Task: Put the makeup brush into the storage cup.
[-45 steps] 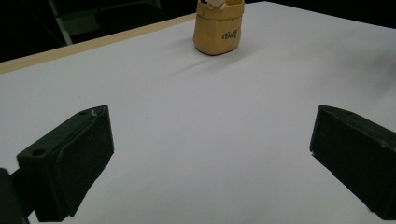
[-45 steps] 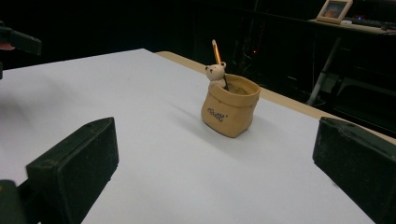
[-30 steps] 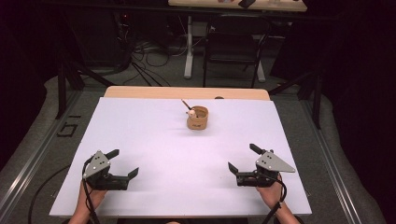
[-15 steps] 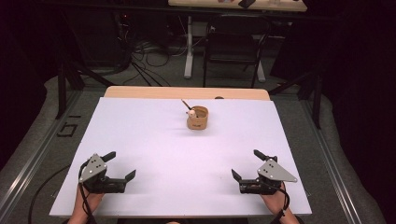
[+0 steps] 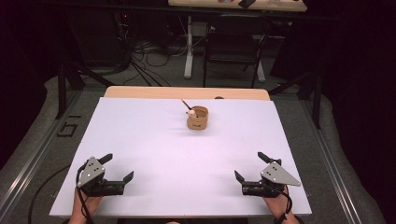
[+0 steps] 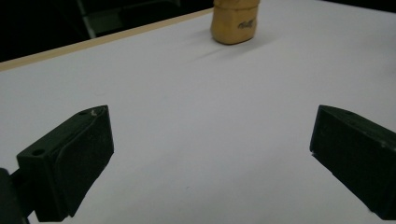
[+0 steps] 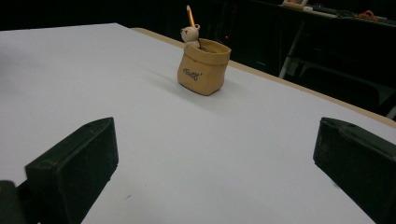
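High view: both tongs have drawn back toward the person's edge of the white tabletop [image 5: 154, 154] since a second ago, the left tongs [image 5: 117, 169] and right tongs [image 5: 246, 167] each spread wide and holding nothing, which reads as a rest or starting pose. The tan pot [image 5: 197, 118], with a small bear figure [image 7: 190, 33] and a stick [image 7: 189, 14] in it, stands well ahead, between them. Nothing lies in the way.
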Motion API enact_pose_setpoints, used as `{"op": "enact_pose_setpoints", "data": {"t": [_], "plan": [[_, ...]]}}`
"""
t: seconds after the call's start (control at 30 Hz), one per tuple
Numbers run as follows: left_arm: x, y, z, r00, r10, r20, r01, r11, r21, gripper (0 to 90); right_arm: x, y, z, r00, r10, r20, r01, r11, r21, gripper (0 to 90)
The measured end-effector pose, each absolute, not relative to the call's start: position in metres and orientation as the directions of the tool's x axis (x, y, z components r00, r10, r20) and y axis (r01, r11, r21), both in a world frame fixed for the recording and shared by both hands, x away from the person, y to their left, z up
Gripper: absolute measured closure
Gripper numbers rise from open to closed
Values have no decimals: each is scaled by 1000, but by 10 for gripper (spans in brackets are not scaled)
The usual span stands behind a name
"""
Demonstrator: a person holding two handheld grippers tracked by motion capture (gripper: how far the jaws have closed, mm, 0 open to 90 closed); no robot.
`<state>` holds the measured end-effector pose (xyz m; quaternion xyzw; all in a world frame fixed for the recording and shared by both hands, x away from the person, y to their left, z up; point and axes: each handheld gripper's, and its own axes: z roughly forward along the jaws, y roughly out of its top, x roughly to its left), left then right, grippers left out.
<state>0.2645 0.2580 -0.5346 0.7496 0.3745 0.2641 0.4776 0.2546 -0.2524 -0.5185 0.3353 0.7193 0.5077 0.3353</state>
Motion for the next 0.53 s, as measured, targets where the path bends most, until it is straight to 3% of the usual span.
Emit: {"op": "enact_pose_setpoints", "data": {"t": [0.53], "plan": [[265,255,-537,618,786,15,306,-258,916,0,256,-252,-519,-547,826,-132,142,247,959,0]]}}
